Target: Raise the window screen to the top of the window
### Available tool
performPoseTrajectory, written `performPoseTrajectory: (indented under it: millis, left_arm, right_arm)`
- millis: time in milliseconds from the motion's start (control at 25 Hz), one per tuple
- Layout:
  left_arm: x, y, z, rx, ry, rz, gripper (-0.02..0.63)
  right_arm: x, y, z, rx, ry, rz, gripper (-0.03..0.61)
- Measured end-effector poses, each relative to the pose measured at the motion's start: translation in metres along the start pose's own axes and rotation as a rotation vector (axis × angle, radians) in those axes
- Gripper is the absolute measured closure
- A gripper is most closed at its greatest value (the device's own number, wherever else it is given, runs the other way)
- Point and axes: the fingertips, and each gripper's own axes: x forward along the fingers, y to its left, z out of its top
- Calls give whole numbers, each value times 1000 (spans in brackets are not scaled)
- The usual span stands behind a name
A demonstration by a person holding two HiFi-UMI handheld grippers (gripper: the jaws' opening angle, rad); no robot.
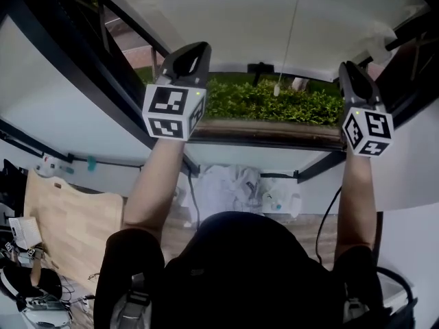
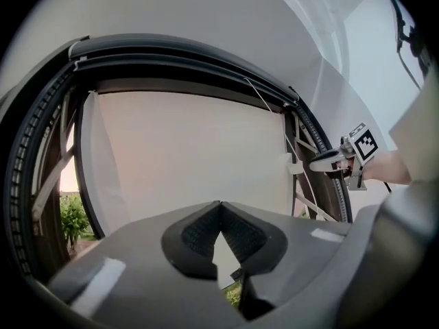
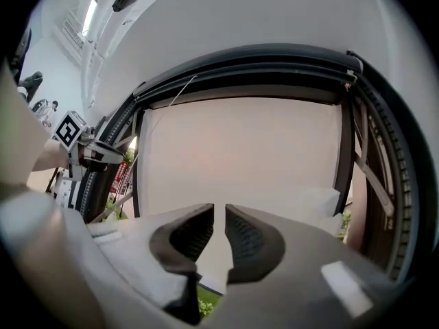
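Left gripper point(image 2: 219, 204) and right gripper point(image 3: 219, 210), jaws clamped on the screen point(image 3: 240, 156) hem, risk skewing it if lifted unevenly.

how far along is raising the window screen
Hardly begun: the window screen covers most of the window, only a strip of hedge showing below. In hand: left gripper and right gripper pinch its bottom edge. Left: raising it to the top.

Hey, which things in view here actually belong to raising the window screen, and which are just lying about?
Belongs to the job: window screen; left claw and right claw, both closed on its lower edge; window frame.
Just lying about: wooden board; crumpled white sheeting; hedge outside.
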Motion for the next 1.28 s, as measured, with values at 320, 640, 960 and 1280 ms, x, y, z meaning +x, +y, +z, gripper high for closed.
performPoseTrajectory:
  millis: [320,640,960,1280]
  left_arm:
    - [-5,-4,-30,-49,16,28,607]
    - [-8,-19,-60,-79,44,15,607]
    - [-14,-28,-89,-99,91,31,607]
    - [-21,-40,-112,-108,118,55,607]
  right_arm:
    - [-2,7,-22,31,10,-14,532]
    - [-7,16,-54,47,47,-13,535]
    - [-15,21,-82,69,86,-6,536]
    - [-24,28,-107,88,105,0,537]
